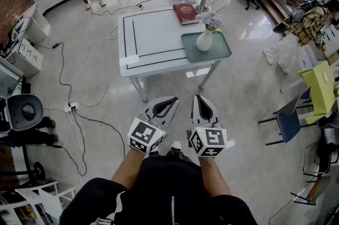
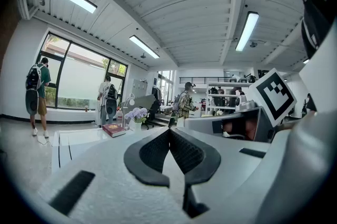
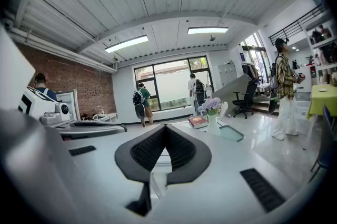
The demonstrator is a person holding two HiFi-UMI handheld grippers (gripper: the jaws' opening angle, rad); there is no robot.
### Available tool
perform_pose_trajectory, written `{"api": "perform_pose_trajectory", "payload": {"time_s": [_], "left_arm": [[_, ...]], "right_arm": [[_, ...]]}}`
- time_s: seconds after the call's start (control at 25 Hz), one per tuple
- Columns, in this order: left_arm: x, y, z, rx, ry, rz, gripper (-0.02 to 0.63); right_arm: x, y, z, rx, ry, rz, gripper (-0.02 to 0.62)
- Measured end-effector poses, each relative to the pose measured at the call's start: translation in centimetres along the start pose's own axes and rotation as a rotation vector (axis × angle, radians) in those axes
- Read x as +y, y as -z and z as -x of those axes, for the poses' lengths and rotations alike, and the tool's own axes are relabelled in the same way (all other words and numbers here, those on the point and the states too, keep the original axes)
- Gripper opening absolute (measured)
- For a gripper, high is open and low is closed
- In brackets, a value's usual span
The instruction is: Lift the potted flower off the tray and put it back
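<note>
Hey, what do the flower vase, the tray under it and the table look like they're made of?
Vase: probably glazed ceramic, smooth white with a slight sheen.
Tray: likely matte plastic or painted metal, an even grey-green with rounded corners.
Table: white laminate-looking top with black lines, glossy enough to catch light; pale painted-looking legs.

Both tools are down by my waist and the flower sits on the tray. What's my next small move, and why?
Probably step toward the table, carrying the right tool toward the potted flower. The flower stands upright on the tray at the table's near right corner, with open floor between it and the right tool. That tool is on the tray's side, and its jaws are together with nothing between them.
</note>
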State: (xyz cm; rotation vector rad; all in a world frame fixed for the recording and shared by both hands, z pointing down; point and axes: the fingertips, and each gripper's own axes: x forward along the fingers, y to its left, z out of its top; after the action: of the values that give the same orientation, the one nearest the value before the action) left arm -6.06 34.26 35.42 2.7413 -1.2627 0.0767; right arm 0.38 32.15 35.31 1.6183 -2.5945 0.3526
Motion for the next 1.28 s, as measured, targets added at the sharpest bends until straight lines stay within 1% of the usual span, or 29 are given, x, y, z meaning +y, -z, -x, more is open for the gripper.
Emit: {"api": "perform_pose_trajectory", "payload": {"time_s": [0.36,0.6,0.84,1.08,1.28], "left_arm": [[0.1,-0.2,-2.4,0.01,-0.022,-0.003,0.006],[0.0,-0.3,-4.8,0.023,-0.047,-0.009,0.006],[-0.2,-0.5,-7.0,0.03,-0.071,-0.003,0.006],[-0.1,-0.3,-9.4,0.044,-0.066,0.015,0.006],[1.5,0.0,-12.3,0.043,-0.051,0.03,0.006]], "right_arm": [[-2.0,-0.4,-1.4,0.002,-0.027,-0.002,0.008],[-4.0,-1.0,-2.5,-0.01,-0.071,-0.031,0.008],[-5.9,-1.2,-3.2,-0.001,-0.105,-0.035,0.008],[-8.2,-1.1,-4.2,0.004,-0.105,-0.058,0.008],[-10.5,-1.1,-6.4,0.01,-0.08,-0.054,0.008]]}}
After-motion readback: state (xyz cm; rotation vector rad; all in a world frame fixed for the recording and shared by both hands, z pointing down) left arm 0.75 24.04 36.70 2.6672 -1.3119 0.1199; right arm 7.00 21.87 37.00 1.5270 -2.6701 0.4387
